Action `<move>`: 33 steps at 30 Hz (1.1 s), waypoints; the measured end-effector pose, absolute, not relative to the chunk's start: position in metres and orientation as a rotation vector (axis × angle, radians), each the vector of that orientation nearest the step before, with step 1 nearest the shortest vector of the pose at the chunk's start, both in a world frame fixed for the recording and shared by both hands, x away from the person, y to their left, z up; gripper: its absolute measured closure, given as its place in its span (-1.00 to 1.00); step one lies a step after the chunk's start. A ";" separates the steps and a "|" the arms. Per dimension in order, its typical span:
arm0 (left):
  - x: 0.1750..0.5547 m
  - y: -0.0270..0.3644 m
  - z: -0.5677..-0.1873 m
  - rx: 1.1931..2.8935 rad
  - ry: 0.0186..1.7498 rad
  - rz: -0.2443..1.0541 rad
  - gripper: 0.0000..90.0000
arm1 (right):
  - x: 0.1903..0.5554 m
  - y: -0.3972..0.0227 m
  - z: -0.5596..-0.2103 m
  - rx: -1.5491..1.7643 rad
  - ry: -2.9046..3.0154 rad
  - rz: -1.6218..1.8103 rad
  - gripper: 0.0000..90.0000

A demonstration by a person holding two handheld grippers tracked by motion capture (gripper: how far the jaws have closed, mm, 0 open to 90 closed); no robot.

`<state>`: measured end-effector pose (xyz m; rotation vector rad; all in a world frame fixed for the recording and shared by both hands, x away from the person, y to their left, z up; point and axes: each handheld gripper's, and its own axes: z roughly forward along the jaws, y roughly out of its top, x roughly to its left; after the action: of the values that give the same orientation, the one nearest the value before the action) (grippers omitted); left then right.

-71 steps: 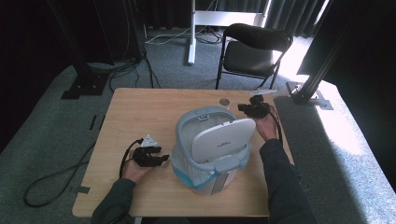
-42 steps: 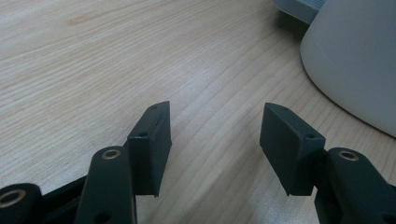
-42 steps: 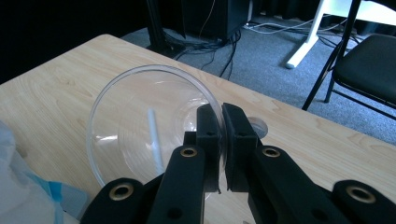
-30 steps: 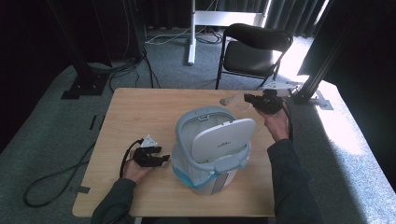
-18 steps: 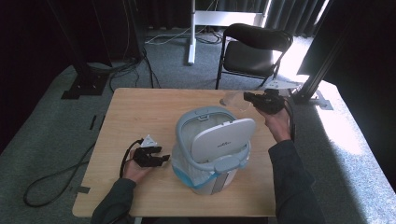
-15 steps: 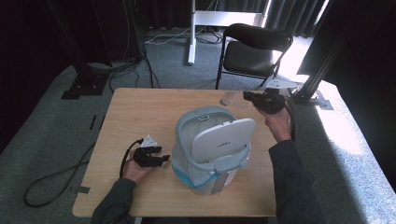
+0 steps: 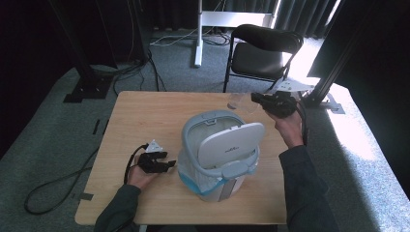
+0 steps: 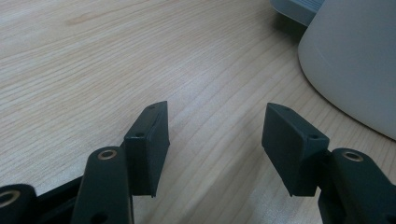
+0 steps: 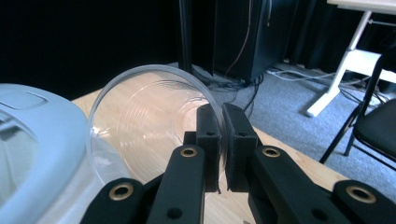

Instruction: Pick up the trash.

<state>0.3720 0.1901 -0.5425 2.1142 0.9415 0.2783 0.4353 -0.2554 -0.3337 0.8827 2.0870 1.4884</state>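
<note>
Your right claw (image 9: 223, 140) is pinching the rim of a clear plastic cup (image 9: 149, 126), one jaw inside the wall and one outside, and it holds the cup on its side in the air over the far right part of the tabletop (image 7: 145, 111), just beyond the grey-white trash bin (image 7: 220, 154). The bin's swing lid (image 7: 231, 144) is tipped and its mouth looks open, so I judge you are at the carry step: cup lifted, not yet over the opening. Next, bring the cup toward you until it hangs above the liner, then spread the jaws to drop it. Your left claw (image 8: 215, 135) rests on the tabletop beside the bin, jaws spread and empty. A small dark mark sits on the lid, too small to read.
</note>
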 end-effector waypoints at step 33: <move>0.372 0.190 -0.543 2.114 0.942 0.281 -0.08 | 0.402 -0.245 -0.295 0.690 2.055 1.647 0.91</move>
<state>0.3718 0.1898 -0.5426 2.1138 0.9416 0.2811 0.4018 -0.2446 -0.2955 0.6898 2.0547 1.6469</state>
